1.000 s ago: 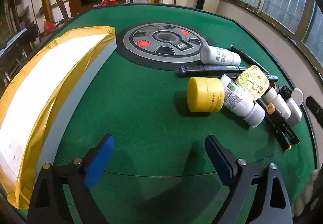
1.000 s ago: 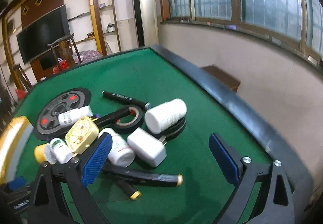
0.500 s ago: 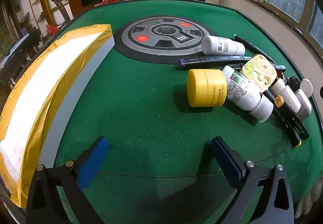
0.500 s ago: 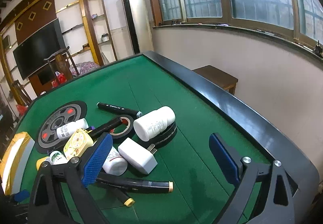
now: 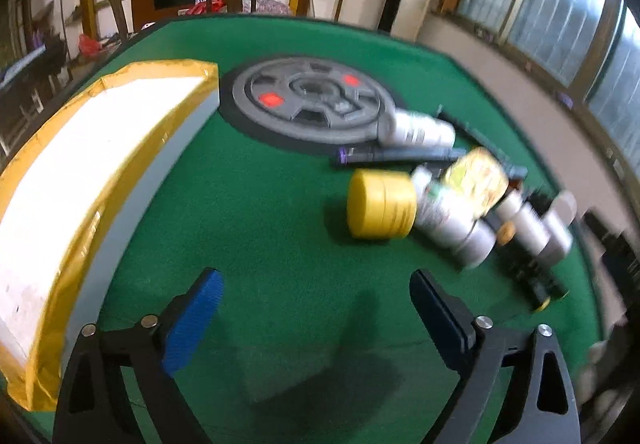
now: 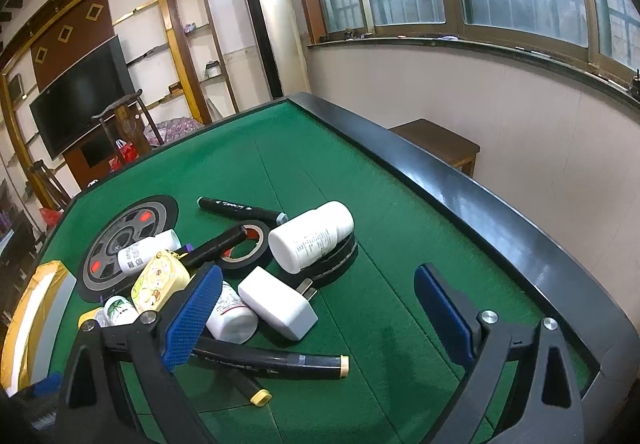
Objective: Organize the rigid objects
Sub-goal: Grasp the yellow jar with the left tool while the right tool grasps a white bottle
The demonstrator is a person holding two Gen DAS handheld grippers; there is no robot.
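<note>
A heap of small rigid things lies on the green felt table (image 5: 260,204). In the left wrist view, blurred, I see a yellow jar (image 5: 380,204) on its side, white bottles (image 5: 452,220) and a yellow-green tin (image 5: 478,174). My left gripper (image 5: 316,284) hovers short of the jar, its jaws closing with nothing between them. In the right wrist view the right gripper (image 6: 318,276) stands open over bare felt. Its left finger (image 6: 192,320) is beside a white charger (image 6: 280,304), a small white bottle (image 6: 230,312) and black markers (image 6: 272,358).
A long white box edged in yellow tape (image 5: 80,172) runs along the table's left side. A grey disc (image 5: 312,106) is set in the felt. A large white bottle (image 6: 310,236) rests on black tape rolls (image 6: 244,248). The raised black table rim (image 6: 480,204) lies right.
The left wrist view has shifted a little and turned blurry, and the left jaws stand slightly narrower than half a second ago. The right wrist view has rolled slightly. No object has moved.
</note>
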